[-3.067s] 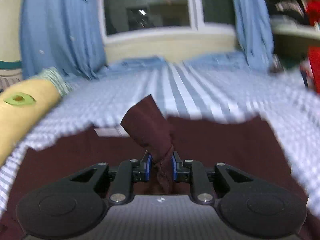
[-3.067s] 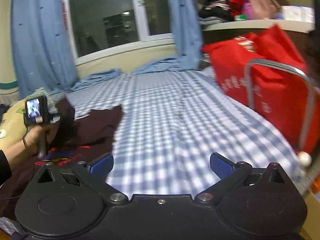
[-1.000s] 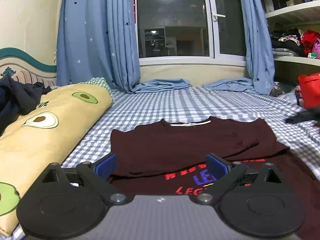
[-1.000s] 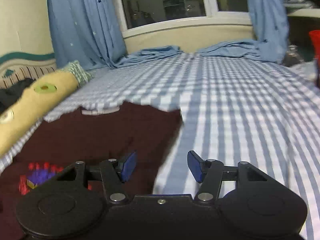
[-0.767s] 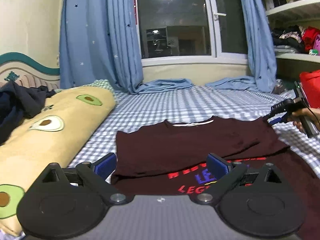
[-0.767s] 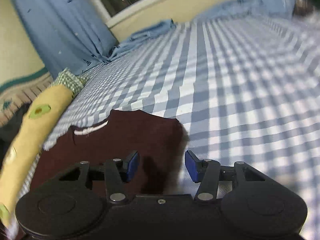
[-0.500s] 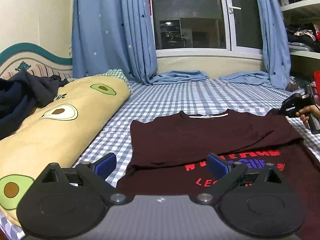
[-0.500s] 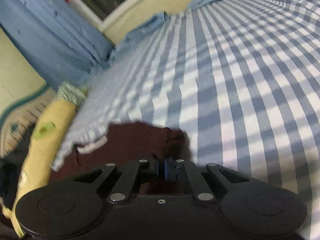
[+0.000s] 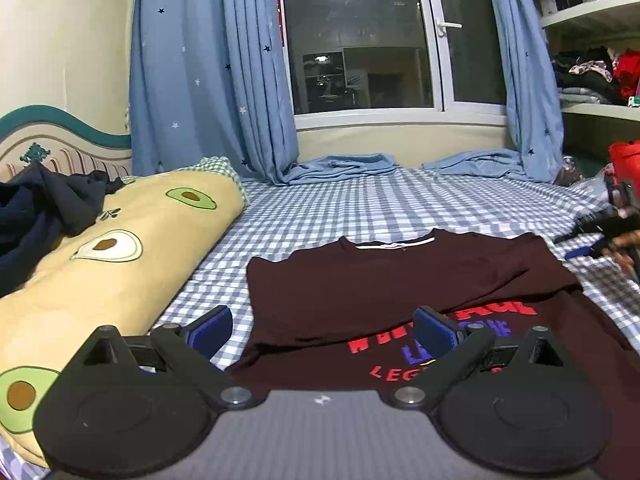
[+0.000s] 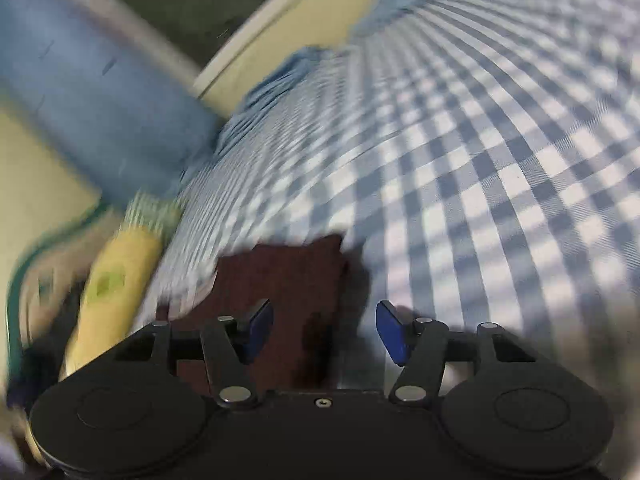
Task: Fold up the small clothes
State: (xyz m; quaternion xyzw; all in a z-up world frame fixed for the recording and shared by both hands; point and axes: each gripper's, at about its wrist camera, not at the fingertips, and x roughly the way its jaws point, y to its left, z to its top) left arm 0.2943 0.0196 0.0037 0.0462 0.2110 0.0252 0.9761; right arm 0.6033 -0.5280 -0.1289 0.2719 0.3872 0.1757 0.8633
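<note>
A maroon T-shirt (image 9: 400, 280) with red and blue lettering lies on the checked bedsheet (image 9: 380, 208), its upper part folded down over the print. My left gripper (image 9: 322, 326) hovers open over the shirt's near left part, nothing between its pads. At the shirt's far right corner a hand holds my right gripper (image 9: 600, 236). In the blurred right wrist view, the right gripper (image 10: 322, 320) has its jaws apart and opening. The shirt's corner (image 10: 288, 272) lies flat under and between the pads, which do not press on it.
A long yellow avocado-print pillow (image 9: 120, 248) runs along the left, with dark clothing (image 9: 36, 208) heaped on its far end. Blue curtains (image 9: 208, 80) hang at the window behind the bed. A red bag (image 9: 626, 160) and shelves stand at the right.
Three seconds ago the left gripper held a fold of the shirt; now it is open. The right gripper closed at the shirt's right corner half a second ago, then opened, rolling and moving sideways.
</note>
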